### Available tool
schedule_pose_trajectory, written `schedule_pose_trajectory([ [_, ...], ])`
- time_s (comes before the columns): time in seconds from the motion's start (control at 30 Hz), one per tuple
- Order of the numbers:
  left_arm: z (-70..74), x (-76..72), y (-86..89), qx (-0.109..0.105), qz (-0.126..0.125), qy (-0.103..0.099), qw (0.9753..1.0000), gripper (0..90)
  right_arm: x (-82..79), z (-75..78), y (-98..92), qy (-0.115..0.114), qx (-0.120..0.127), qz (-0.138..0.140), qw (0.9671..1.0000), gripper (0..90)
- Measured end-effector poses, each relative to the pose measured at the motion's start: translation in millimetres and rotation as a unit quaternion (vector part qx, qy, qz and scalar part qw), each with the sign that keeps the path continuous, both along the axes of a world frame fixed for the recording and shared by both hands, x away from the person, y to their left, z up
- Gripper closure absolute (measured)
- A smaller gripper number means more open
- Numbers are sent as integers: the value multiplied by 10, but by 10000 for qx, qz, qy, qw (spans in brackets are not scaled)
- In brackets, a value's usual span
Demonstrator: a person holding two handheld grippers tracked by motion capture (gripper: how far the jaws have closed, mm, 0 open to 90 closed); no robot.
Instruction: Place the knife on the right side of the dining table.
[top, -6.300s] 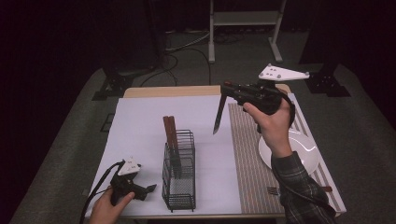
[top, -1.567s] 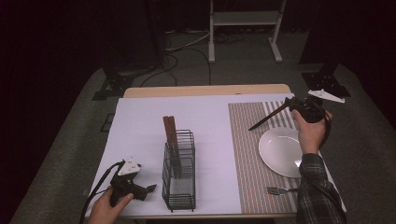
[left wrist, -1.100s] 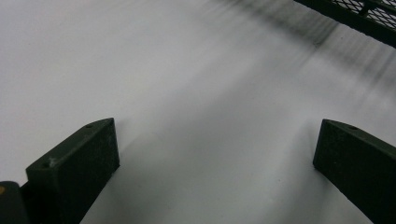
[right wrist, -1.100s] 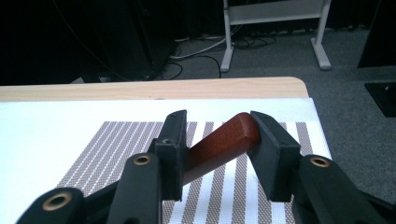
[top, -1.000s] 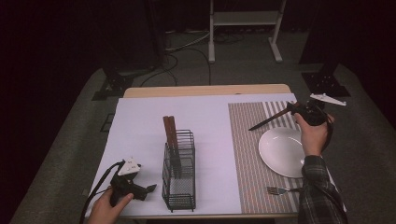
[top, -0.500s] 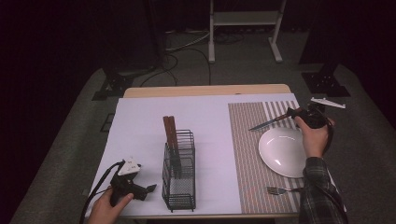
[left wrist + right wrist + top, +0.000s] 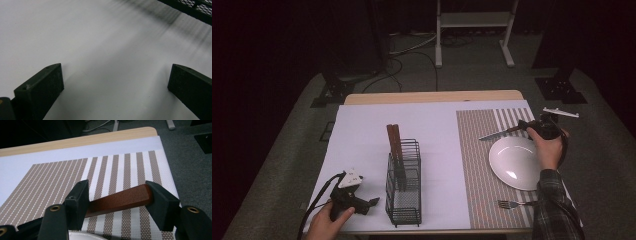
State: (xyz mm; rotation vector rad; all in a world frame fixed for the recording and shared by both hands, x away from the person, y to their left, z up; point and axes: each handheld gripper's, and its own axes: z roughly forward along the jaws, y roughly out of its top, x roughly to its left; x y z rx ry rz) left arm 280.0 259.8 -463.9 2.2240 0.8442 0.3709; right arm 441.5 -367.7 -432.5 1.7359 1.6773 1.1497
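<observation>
Right gripper (image 7: 116,200), black blocky jaws, clamped on the knife (image 7: 499,134) by its smooth reddish-brown wooden handle (image 7: 120,200). Slim metal blade reaching left, low over the woven brown-and-white striped placemat (image 7: 474,150), just beyond the round white plate (image 7: 514,162). Left gripper (image 7: 115,82) spread wide, holding nothing, over plain white sheet (image 7: 87,37), near the black wire rack (image 7: 404,187).

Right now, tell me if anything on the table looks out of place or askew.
Nothing is spilled or damaged. The knife lies at a slant past the plate, but the right gripper holds its handle. The fork lies crosswise on the mat before the plate.
</observation>
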Motion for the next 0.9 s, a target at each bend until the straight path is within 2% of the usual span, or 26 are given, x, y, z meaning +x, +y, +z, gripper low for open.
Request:
schedule_pose_trajectory([
  [0.3, 0, 0, 0, 1, -1, 0, 10000, 0, 23, -69, -16, 214, 6, -10, 9998, 330],
  [0.4, 0, 0, 0, 1, -1, 0, 10000, 0, 37, -99, -10, 384, -29, 12, 9993, 320],
  [0.5, 0, 0, 0, 2, -2, -1, 10000, 0, 50, -128, 6, 462, -51, 18, 9989, 312],
  [0.9, 0, 0, 0, 2, -1, -1, 10000, 0, 68, -148, 29, 584, -143, 23, 9982, 306],
])
